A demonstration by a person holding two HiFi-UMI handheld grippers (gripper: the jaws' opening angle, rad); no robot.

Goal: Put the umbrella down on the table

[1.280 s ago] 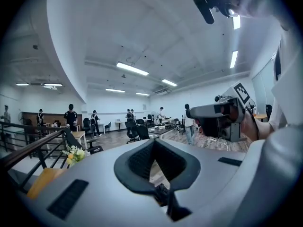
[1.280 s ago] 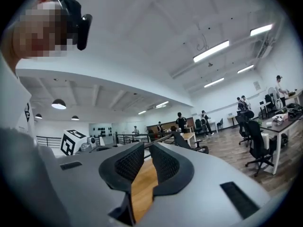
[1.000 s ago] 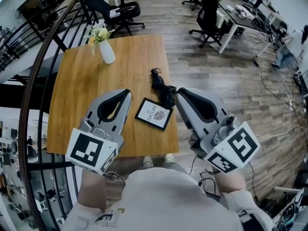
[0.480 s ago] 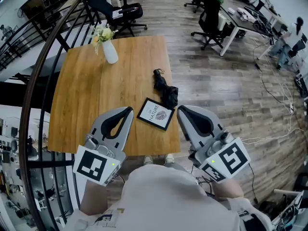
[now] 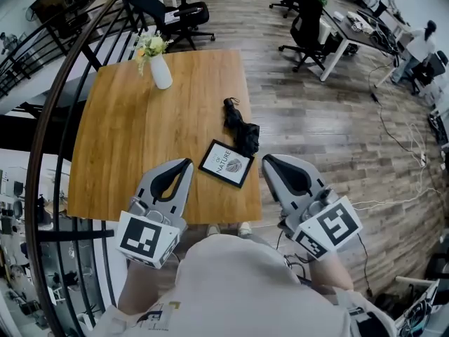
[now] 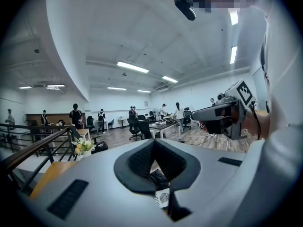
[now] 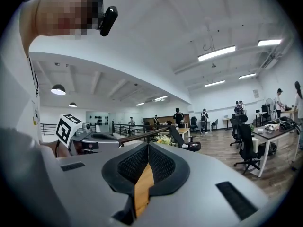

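Note:
The black folded umbrella (image 5: pixel 240 127) lies on the wooden table (image 5: pixel 140 132) near its right edge, free of both grippers. In the left gripper view the umbrella (image 6: pixel 160 178) shows through the gap under the jaws. My left gripper (image 5: pixel 184 166) hangs over the table's front edge, shut and empty. My right gripper (image 5: pixel 269 161) is off the front right corner, a short way back from the umbrella, also shut with nothing in it. From the left gripper's (image 6: pixel 154 143) own camera and the right gripper's (image 7: pixel 148 145), the jaw tips meet.
A framed picture (image 5: pixel 224 164) lies on the table between the grippers, beside the umbrella. A white vase with flowers (image 5: pixel 161 72) stands at the far left corner. A dark railing (image 5: pixel 56 118) curves along the table's left; office chairs (image 5: pixel 175 16) and desks stand beyond.
Both grippers have drawn back toward the person and sunk lower. The right gripper's tips, which were right at the umbrella, are now apart from it. The umbrella has stayed put.

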